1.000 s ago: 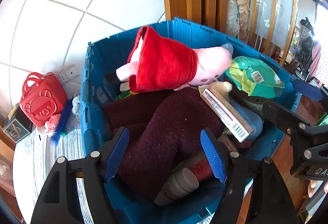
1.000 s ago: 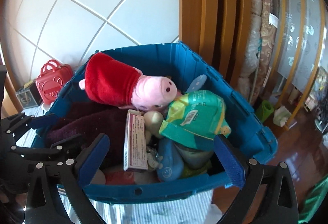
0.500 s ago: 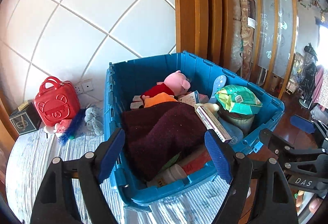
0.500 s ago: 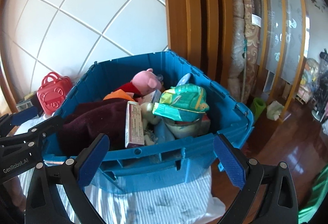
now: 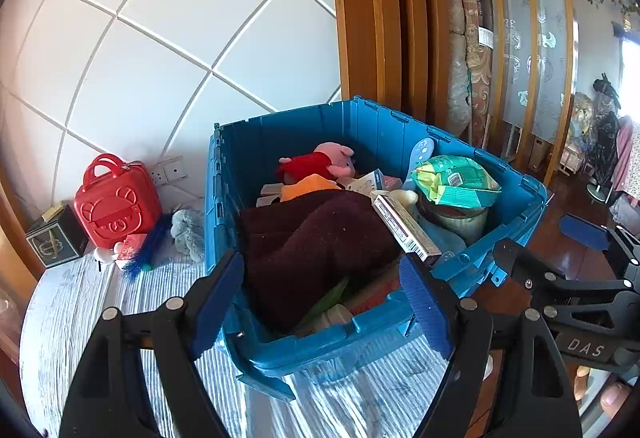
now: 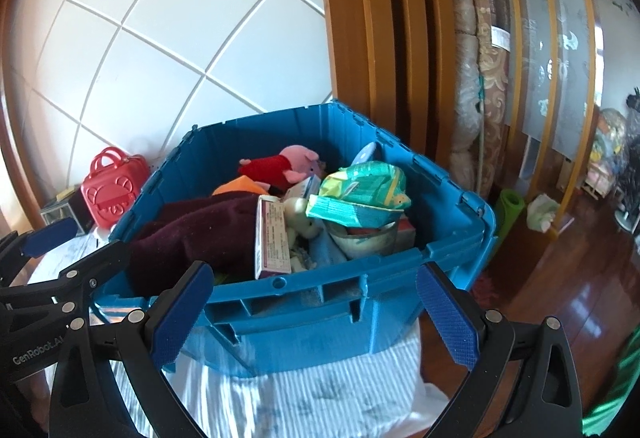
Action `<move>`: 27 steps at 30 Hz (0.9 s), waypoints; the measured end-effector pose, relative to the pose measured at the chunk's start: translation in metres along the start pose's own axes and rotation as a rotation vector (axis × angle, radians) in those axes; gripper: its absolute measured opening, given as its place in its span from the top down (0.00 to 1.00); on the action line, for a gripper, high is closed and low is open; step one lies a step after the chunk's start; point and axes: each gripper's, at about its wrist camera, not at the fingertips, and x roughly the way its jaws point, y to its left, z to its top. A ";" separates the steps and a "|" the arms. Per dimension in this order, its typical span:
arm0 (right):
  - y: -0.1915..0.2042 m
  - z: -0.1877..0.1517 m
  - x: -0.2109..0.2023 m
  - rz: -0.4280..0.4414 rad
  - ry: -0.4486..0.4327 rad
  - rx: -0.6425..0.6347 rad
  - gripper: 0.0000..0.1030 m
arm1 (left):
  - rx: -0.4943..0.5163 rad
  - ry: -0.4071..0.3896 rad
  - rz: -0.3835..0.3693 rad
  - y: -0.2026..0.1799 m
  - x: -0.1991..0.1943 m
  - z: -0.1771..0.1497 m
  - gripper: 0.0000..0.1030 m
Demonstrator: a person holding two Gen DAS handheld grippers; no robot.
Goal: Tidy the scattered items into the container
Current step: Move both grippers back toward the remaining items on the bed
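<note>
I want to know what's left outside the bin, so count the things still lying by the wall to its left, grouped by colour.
Red: 1, the red plastic pig-face case
Black: 1, the black square box
Grey: 1, the grey plush toy
Blue: 1, the blue bristly brush
White: 1, the small white round thing
Pink: 1, the small pink packet
Total: 6

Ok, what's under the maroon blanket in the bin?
At the maroon blanket's near edge inside the blue bin, something green and a pale bottle cap poke out. Anything deeper is covered.
</note>
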 end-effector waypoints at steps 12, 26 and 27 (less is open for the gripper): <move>0.029 0.003 0.000 0.052 -0.027 -0.002 0.00 | -0.049 -0.002 0.042 0.045 -0.013 -0.012 0.22; 0.229 0.013 0.018 0.160 -0.075 -0.126 0.00 | -0.188 0.005 0.108 0.247 -0.003 -0.050 0.22; 0.251 0.014 0.022 0.170 -0.075 -0.137 0.00 | -0.195 0.010 0.114 0.266 0.000 -0.053 0.22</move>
